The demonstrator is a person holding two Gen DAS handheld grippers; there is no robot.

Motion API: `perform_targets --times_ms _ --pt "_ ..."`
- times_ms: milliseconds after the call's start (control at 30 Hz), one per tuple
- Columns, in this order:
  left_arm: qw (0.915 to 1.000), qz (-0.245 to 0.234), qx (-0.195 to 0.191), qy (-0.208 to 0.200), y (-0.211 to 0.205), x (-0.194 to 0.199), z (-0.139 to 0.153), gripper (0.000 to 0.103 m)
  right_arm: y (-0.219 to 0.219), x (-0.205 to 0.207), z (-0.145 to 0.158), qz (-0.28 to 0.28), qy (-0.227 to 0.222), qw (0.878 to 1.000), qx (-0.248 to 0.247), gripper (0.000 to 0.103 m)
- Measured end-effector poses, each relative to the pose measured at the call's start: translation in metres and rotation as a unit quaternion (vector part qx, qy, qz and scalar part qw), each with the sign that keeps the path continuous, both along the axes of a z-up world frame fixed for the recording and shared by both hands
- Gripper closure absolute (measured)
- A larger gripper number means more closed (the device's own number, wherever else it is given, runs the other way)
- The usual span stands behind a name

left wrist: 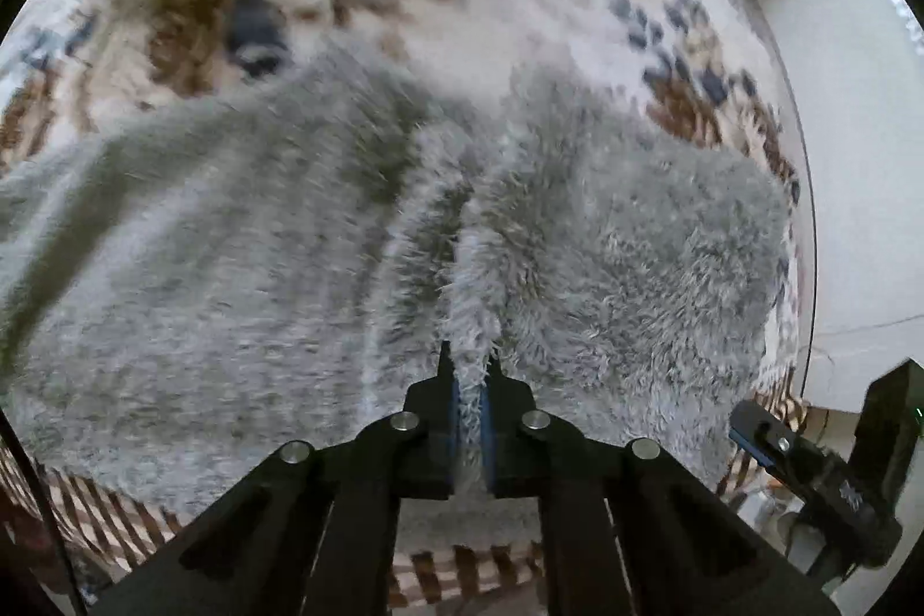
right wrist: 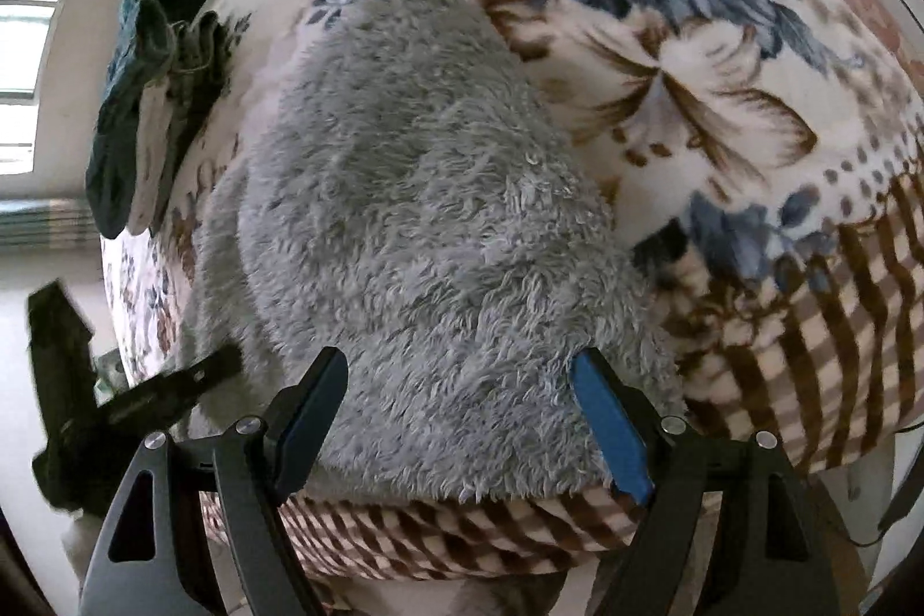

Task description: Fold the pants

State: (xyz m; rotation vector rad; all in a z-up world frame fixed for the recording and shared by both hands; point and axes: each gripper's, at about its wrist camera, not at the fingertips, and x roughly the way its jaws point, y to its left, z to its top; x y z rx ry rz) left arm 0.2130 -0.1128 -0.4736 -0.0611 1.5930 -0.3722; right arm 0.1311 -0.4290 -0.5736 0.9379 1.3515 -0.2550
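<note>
Left gripper (left wrist: 469, 388) pinching ridge of fluffy grey pants (left wrist: 289, 241), cloth running straight ahead of fingers. Right gripper (right wrist: 462, 414) spread wide, empty, pants (right wrist: 416, 212) just ahead between fingers, lengthwise away. Flowered blanket (right wrist: 722, 67) beneath.

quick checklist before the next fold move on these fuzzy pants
1. Left gripper pinching a ridge of the grey fleece pants: ok.
2. Right gripper gripping fabric: not ok, jaws wide open over the pants.
3. Pants resting on the floral blanket: ok.
4. Dark green garment apart from the pants: ok.
5. Pant legs aligned: cannot tell.
</note>
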Motion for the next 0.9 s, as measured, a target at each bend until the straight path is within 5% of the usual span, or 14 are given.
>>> perform_targets --times_ms 167,300,467,533,600,733,900 --pt "0.9989 0.039 -0.02 0.017 0.041 -0.022 0.023 0.1 -0.007 0.008 -0.007 -0.002 0.004 1.0 0.002 0.02" --pt "0.9968 0.062 -0.006 0.05 0.059 -0.041 0.006 0.099 -0.005 0.012 -0.009 0.008 0.016 1.0 0.003 0.02" --pt "0.9899 0.09 -0.025 0.106 0.066 -0.036 -0.013 0.09 -0.001 0.022 -0.009 0.022 0.034 0.999 -0.004 0.02" --pt "0.9889 0.111 -0.049 0.087 0.073 -0.024 0.006 0.081 -0.002 0.023 -0.009 0.021 0.033 0.999 -0.002 0.02" --pt "0.9913 0.107 -0.054 0.054 0.073 -0.005 0.022 0.078 -0.003 0.024 -0.01 0.02 0.035 0.999 -0.003 0.02" --pt "0.9937 0.085 -0.063 0.037 0.053 0.036 0.017 0.049 -0.004 0.025 -0.016 0.012 0.046 0.999 0.003 0.02" --pt "0.9949 -0.007 -0.041 0.092 0.007 0.054 -0.033 0.053 -0.004 0.032 -0.013 0.014 0.043 0.999 0.001 0.02"
